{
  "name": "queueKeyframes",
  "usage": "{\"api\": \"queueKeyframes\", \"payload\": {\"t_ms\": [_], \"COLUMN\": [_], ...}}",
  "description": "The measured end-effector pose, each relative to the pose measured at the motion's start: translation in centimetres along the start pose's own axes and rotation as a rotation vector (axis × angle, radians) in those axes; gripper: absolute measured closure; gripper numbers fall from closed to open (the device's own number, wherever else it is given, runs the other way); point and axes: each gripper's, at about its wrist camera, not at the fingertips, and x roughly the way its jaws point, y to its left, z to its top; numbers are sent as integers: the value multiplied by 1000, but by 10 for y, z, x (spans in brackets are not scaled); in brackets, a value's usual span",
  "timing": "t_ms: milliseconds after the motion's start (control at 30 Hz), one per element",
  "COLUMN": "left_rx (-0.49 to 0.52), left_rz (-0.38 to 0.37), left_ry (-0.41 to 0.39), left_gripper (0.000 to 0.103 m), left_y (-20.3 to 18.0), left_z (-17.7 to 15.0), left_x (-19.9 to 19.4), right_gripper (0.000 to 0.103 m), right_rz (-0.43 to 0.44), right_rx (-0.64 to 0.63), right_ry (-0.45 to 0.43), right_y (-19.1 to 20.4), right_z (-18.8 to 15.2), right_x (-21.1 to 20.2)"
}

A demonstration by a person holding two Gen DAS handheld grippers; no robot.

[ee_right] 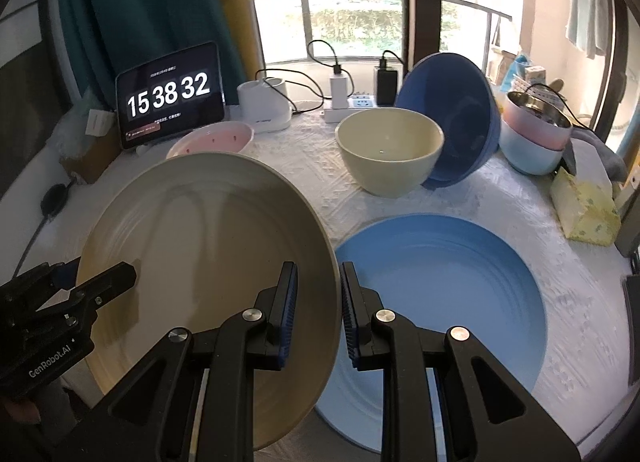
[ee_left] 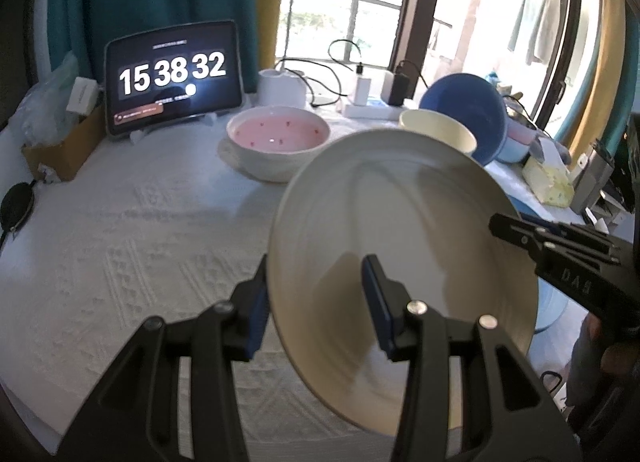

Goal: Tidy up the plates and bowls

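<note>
— Left wrist view: the left gripper (ee_left: 320, 294) has its jaws clamped on the near left rim of the beige plate (ee_left: 400, 230), one finger under it, one on its face. The plate is tilted and lifted clear of the white table (ee_left: 120, 222).

— And the right gripper (ee_right: 318, 302)?

— Its jaws pinch the same plate's opposite rim, so both hold it between them, over the left edge of the light blue plate (ee_right: 460, 282) lying flat on the table.

— What's farther back?

— A pink bowl (ee_left: 278, 134) at far left, near the tablet clock (ee_left: 172, 74). A cream bowl (ee_right: 390, 142) stands upright beyond the blue plate, with a dark blue bowl (ee_right: 460, 114) tipped on its side, leaning against it. At far right sit stacked pink and pale blue bowls (ee_right: 532, 142).
</note>
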Motion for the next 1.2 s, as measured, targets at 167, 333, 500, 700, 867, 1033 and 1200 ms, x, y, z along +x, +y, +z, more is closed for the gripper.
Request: {"api": "queueKeyframes", "payload": {"t_ms": [167, 333, 500, 700, 867, 1033, 1200], "left_rx": [27, 54, 85, 122, 149, 177, 190], "left_rz": [-11, -22, -34, -47, -54, -60, -61], "left_ry": [7, 19, 33, 49, 62, 77, 90], "left_gripper": [59, 59, 59, 58, 58, 58, 58], "left_y": [-19, -39, -59, -83, -100, -117, -131], "left_z": [1, 1, 2, 2, 3, 4, 4], "left_x": [3, 7, 12, 20, 27, 36, 45], "right_gripper": [80, 80, 80, 80, 80, 80, 80], "right_rz": [-6, -14, -21, -34, -44, -54, -61], "right_rx": [32, 63, 98, 137, 162, 187, 209], "right_ry": [-6, -12, -20, -28, -34, -35, -36], "right_y": [-18, -38, -57, -81, -100, -117, -133], "right_z": [-6, -11, -15, -20, -22, -25, -28], "right_x": [-5, -9, -13, -16, -16, -15, -13]}}
